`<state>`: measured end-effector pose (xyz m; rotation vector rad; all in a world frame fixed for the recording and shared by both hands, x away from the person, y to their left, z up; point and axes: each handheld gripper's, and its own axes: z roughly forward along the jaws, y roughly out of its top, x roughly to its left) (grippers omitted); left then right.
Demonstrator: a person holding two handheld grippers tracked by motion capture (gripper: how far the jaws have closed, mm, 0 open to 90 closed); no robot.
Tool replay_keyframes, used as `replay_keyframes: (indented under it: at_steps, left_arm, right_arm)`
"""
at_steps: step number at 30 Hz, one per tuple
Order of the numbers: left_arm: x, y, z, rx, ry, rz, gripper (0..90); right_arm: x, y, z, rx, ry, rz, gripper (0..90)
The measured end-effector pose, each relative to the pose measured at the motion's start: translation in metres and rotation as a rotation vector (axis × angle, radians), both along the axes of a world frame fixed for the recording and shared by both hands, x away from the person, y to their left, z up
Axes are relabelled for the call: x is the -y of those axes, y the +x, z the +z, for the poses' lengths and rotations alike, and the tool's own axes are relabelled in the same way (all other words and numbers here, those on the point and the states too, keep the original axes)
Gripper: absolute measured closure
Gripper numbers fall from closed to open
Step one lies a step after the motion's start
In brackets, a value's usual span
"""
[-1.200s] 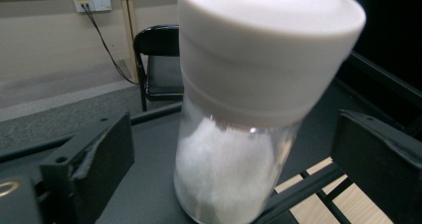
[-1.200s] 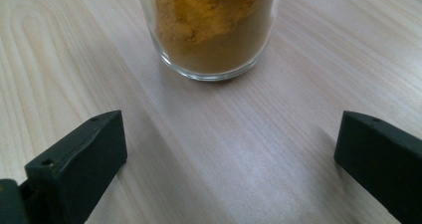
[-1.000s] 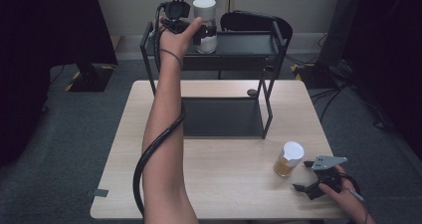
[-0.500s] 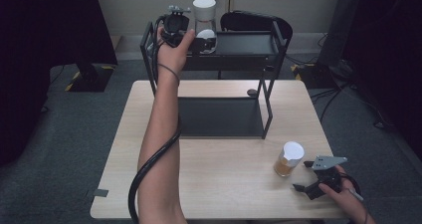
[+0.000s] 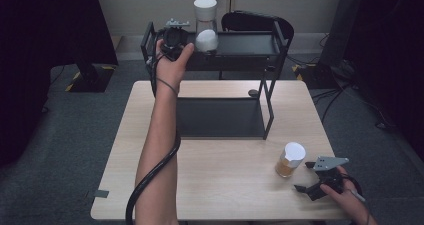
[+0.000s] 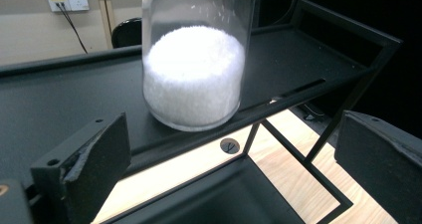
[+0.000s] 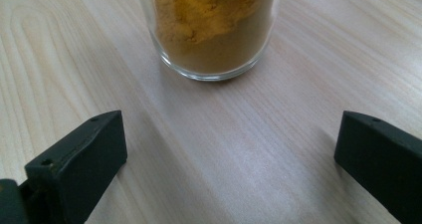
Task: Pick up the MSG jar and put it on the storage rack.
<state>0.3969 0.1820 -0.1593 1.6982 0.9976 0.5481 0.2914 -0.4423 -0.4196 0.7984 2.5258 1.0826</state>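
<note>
A glass jar of white powder [image 5: 206,24] with a white lid stands on the top shelf of a black rack [image 5: 245,44]. My left gripper [image 5: 176,39] is held up at the shelf's front edge, just left of that jar. Its jaws stand open and apart from the white-powder jar [image 6: 194,74], with the left gripper [image 6: 229,169] holding nothing. A second jar, of orange powder [image 5: 290,159], stands on the wooden table [image 5: 220,185] at the right. My right gripper [image 5: 314,186] rests open just behind the orange-powder jar [image 7: 211,27]; the right gripper [image 7: 229,169] is not touching it.
The rack's lower black tray [image 5: 220,117] lies on the table's middle, and its right legs [image 5: 269,105] stand near the orange jar. A small dark round thing [image 5: 253,92] lies by the rack's right leg. A black chair [image 5: 250,21] is behind the rack.
My left gripper has drawn back a little from the white-powder jar, toward the shelf's front edge; the jar stays on the top shelf. The right gripper has not moved.
</note>
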Motion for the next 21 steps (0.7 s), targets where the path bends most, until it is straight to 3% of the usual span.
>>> replay_keyframes:
  at_steps: [13,21]
  left_arm:
    - [-0.007,-0.011,-0.027,0.004,-0.025,-0.025,0.7]
    - [-0.01,-0.014,-0.044,-0.003,-0.019,-0.039,0.7]
  right_arm:
    - [0.0,0.0,0.0,0.0,0.0,0.0,0.0]
    - [0.0,0.0,0.0,0.0,0.0,-0.002,0.0]
